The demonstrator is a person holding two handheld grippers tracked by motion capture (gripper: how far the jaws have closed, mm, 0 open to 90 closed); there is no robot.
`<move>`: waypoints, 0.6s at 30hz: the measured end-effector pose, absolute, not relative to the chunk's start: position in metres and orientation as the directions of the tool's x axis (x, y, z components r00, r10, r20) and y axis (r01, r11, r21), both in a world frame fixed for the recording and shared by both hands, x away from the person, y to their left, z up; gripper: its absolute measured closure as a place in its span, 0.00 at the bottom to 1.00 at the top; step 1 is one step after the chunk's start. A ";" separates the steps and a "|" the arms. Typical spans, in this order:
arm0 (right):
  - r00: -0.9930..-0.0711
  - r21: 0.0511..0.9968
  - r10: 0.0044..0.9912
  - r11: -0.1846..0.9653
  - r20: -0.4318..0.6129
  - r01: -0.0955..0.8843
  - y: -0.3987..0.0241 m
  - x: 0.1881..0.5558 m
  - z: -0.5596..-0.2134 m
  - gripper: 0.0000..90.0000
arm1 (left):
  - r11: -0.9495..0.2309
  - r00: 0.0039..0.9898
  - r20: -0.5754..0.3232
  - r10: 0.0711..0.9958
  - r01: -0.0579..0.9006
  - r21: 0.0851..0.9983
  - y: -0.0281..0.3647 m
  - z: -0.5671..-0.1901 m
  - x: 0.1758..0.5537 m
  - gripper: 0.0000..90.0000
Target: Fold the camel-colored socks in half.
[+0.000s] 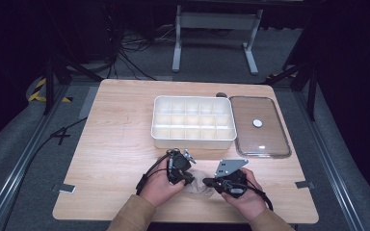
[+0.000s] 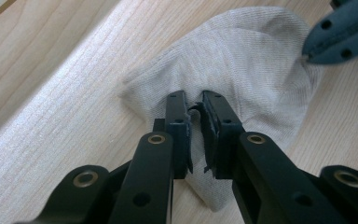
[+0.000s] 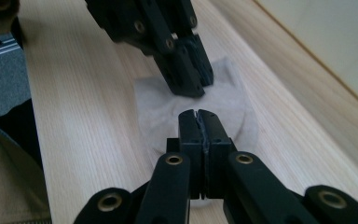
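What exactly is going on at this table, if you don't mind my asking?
A person holds a tool in each hand and works on a small pale grey sock lying on the wooden table near its front edge. The left tool is nearly closed on a fold of the fabric, and the right tool is shut at the sock's other edge. Behind them stand a white compartment box, open, and its clear lid beside it.

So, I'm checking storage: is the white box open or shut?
Open: the box shows its bare compartments, and its clear lid lies beside it on the table.
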State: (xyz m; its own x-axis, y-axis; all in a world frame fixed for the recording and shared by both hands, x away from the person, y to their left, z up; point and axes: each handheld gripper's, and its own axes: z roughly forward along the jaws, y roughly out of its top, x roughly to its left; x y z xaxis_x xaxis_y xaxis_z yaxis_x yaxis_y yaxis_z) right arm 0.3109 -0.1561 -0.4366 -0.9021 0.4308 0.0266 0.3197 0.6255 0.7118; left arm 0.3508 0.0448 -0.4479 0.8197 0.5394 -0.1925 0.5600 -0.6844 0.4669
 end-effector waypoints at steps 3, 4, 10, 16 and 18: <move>-0.909 0.714 0.416 0.634 0.006 0.295 -0.151 0.309 -0.438 0.99 | -0.682 0.819 -0.198 0.539 0.562 0.468 0.045 -0.448 0.351 0.90; -0.909 0.714 0.416 0.634 0.006 0.295 -0.151 0.309 -0.438 0.99 | -0.682 0.819 -0.198 0.539 0.562 0.468 0.045 -0.448 0.351 0.90; -0.905 0.673 0.425 0.665 0.016 0.324 -0.150 0.312 -0.450 0.99 | -0.679 0.813 -0.206 0.545 0.572 0.460 0.046 -0.448 0.350 0.90; -0.896 0.636 0.445 0.691 0.000 0.343 -0.155 0.314 -0.455 0.99 | -0.681 0.812 -0.228 0.537 0.577 0.451 0.047 -0.448 0.350 0.91; -0.889 0.628 0.457 0.695 -0.013 0.349 -0.157 0.315 -0.455 1.00 | -0.682 0.810 -0.234 0.537 0.581 0.445 0.047 -0.448 0.348 0.91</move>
State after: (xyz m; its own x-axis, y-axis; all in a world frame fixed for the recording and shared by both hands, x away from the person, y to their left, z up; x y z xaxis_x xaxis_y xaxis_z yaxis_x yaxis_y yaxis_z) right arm 0.3154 -0.1573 -0.4553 -0.8892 0.4573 -0.0126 0.3487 0.6954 0.6283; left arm 0.3485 0.0470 -0.4479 0.8102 0.5375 -0.2340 0.5808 -0.6816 0.4451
